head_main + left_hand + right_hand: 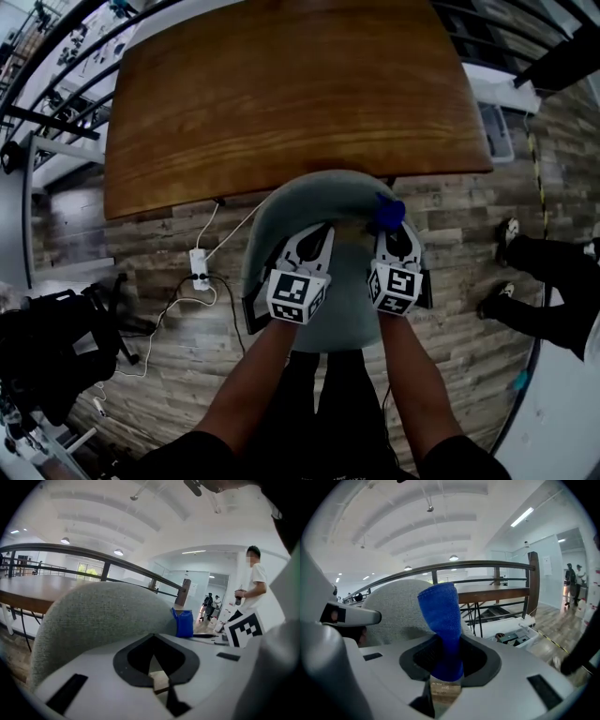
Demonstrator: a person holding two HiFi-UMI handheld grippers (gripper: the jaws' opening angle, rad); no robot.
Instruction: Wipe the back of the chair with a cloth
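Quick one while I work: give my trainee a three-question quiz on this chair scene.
1. True or false: the right gripper is shut on the blue cloth.
2. The left gripper is: A) holding a second cloth, B) empty, jaws together, C) holding a sponge.
3. Fill in: beyond the grey chair back stands a wooden ____.
Key: 1 true; 2 B; 3 table.
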